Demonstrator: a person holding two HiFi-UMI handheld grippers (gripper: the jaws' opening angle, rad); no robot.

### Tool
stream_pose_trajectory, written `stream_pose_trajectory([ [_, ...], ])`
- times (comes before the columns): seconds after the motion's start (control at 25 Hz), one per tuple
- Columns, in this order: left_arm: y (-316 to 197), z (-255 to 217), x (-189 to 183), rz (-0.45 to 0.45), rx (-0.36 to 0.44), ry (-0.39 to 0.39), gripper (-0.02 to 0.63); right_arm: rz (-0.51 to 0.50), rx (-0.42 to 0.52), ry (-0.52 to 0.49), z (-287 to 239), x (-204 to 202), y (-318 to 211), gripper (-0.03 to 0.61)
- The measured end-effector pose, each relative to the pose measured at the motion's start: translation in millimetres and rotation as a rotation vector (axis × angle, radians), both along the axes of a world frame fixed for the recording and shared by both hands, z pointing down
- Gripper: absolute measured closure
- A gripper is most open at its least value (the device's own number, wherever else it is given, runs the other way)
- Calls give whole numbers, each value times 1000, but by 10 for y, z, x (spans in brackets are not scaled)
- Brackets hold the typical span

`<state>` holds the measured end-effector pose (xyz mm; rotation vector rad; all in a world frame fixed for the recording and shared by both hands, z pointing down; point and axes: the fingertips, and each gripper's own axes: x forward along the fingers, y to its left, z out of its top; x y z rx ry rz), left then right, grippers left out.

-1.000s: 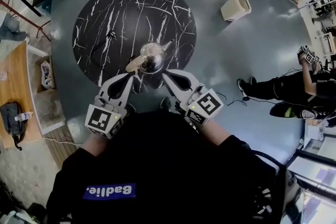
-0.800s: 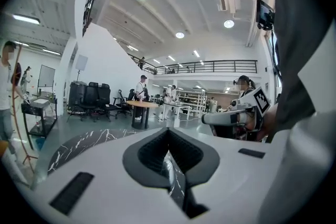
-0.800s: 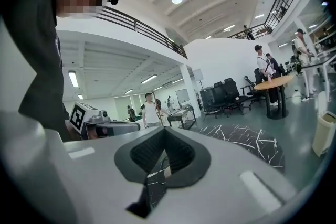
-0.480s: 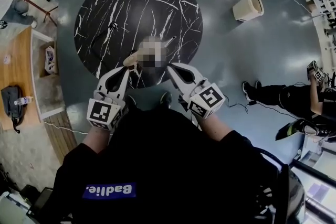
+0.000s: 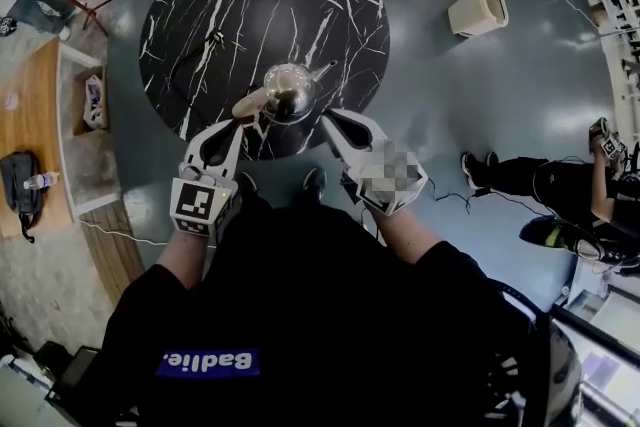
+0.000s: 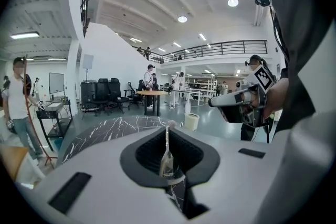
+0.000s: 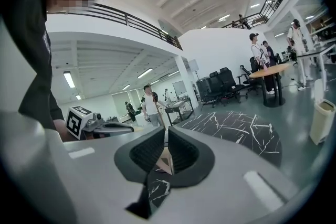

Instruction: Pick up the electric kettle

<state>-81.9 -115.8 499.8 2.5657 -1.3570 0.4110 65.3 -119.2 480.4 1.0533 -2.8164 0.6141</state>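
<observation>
The electric kettle [image 5: 288,92] is shiny metal with a pale wooden handle [image 5: 250,103] and a thin spout. It stands near the front edge of the round black marble table [image 5: 230,5]. My left gripper [image 5: 243,124] is shut and empty, with its tip just short of the handle. My right gripper [image 5: 325,120] is shut too, close to the kettle's right side and apart from it. In the left gripper view the jaws [image 6: 166,127] meet over the table. The right gripper view shows closed jaws [image 7: 165,132] and the left gripper [image 7: 100,124] beyond.
A small black object [image 5: 212,40] with a cable lies on the table's left half. A beige bin [image 5: 478,10] stands on the floor at the upper right. A person [image 5: 545,177] sits on the floor to the right. A wooden platform [image 5: 30,135] lies at the left.
Both grippers have come down and in toward the kettle, still shut. The kettle has not moved on the table.
</observation>
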Motion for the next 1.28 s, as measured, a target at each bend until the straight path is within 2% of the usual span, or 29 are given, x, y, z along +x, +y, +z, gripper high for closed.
stream_pose_trajectory([
  [0.16, -20, 154, -33, 3, -8, -16, 617, 8, -19, 11, 96, 28, -37, 572],
  [0.32, -89, 287, -69, -5, -38, -38, 546, 24, -32, 22, 188, 77, -87, 566],
  [0.8, -174, 826, -109, 40, -80, -154, 450, 54, -102, 69, 560, 155, -251, 511],
  [1.28, -311, 1242, -154, 38, -128, -193, 416, 127, -174, 101, 957, 282, -514, 436],
])
